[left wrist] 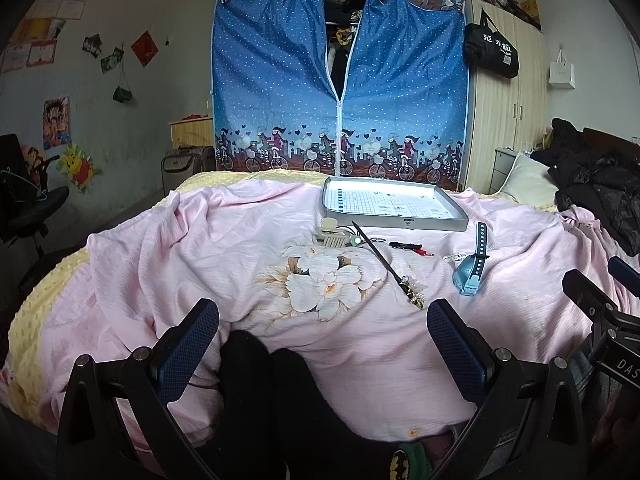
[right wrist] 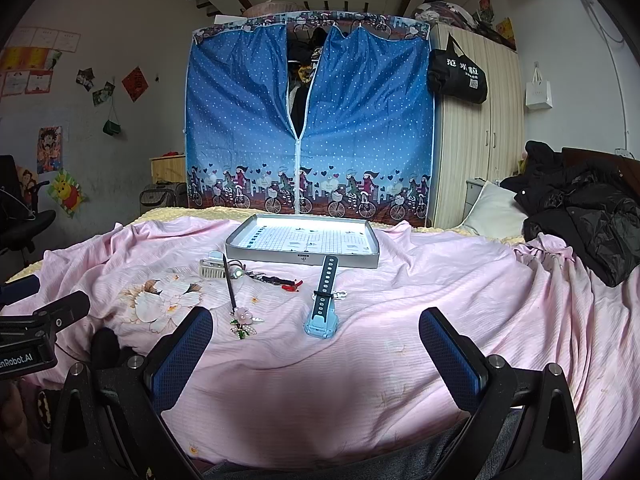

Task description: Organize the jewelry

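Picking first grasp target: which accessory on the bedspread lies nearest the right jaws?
The flower-tipped hairpin; its beaded end lies nearest, ahead of the blue watch.

A tray [right wrist: 302, 257] lies on the bed cover [right wrist: 400, 340] toward 12 o'clock, in front of the fabric wardrobe [right wrist: 308, 120]. Just before its near wall sit a hair claw [right wrist: 212, 269] at 10 o'clock, then a hair stick [right wrist: 231, 292] running toward the viewer, its ornament end nearest. Small cord pieces [right wrist: 280, 281] lie between the stick and a watch [right wrist: 323, 300], which lies at 1 o'clock of the stick. A pile of coats [right wrist: 580, 216] rests on the bed at 3 o'clock.
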{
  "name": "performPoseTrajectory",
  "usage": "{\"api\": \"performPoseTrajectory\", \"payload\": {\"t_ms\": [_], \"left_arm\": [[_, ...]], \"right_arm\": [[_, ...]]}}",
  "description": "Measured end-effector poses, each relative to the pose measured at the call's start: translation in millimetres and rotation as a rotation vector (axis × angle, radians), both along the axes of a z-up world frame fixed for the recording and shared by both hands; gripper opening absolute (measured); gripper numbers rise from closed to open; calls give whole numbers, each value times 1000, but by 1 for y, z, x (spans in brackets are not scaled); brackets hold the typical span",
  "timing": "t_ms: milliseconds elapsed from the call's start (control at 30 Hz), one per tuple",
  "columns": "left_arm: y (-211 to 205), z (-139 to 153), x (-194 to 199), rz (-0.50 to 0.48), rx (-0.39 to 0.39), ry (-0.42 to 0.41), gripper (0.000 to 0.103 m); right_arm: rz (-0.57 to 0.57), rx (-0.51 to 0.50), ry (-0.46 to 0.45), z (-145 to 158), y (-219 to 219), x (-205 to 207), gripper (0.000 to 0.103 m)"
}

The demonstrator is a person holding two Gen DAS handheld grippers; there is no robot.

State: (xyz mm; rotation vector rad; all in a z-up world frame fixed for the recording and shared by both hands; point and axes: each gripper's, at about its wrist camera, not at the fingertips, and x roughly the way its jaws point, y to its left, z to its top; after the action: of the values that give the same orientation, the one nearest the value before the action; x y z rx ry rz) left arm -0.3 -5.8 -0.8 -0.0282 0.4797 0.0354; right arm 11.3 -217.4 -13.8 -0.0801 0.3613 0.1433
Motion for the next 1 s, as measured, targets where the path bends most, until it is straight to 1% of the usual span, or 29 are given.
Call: {"api": "performPoseTrajectory", "payload": {"t_ms": [467,600,733,833,933,1000], "left_arm": [[-1,-4,4,3,23,16,102],[-2,-6,5,3,33,24,102],[-2,-11,8,14,36,51,102],[-1,-16,12,26,16,81,102],[0,-18,18,8,-9,103,102],[2,-18,24,-20,-33,109,102]], "right_arm": [[-1,-1,5,1,1,3,103],[-7,-6,25,-4,0,4,103],[-28,-28,81,-9,4,10,103],[-43,-24,124,-12,1,14,103],[-55,27,197,-16,-11,24,103],[-78,93,296,-22,-24,39,103]]}}
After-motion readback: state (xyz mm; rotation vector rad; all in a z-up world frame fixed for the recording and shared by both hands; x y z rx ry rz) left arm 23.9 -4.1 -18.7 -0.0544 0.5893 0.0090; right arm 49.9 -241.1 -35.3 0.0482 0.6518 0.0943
